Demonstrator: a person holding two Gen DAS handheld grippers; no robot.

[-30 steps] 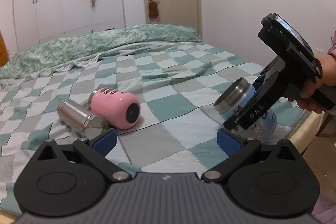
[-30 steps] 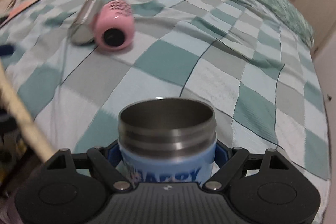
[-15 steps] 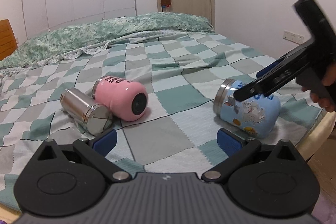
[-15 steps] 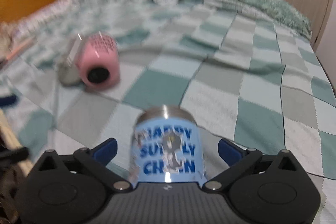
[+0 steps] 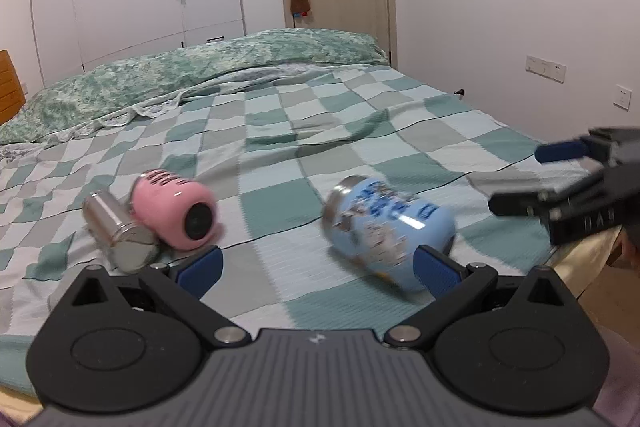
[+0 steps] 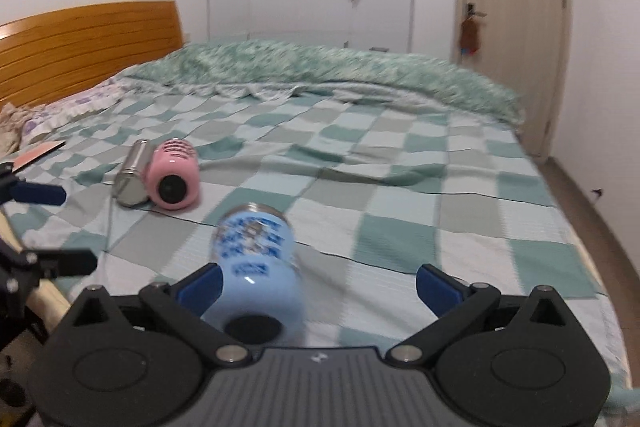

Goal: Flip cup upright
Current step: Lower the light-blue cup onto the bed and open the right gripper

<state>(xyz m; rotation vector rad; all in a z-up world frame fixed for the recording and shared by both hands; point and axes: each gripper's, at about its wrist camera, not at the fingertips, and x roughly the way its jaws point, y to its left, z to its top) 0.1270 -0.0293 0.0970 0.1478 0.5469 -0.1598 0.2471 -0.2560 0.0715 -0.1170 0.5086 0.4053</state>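
Both tongs, left [image 5: 316, 263] and right [image 6: 318, 285], gaped wide, empty; blue cup [image 6: 256, 267] lay sideways on the bed [image 6: 400, 187].

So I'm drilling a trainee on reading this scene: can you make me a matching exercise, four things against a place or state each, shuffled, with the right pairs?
Things:
1. blue cup
2. pink cup
3. steel cup
4. right gripper

Places or states:
A. open, gripping nothing
B. on its side, black base toward the left wrist camera, touching the steel one
C. on its side, steel rim pointing away from the right wrist camera
D. on its side, outermost on the left of the bedspread

Pairs: 1-C, 2-B, 3-D, 4-A
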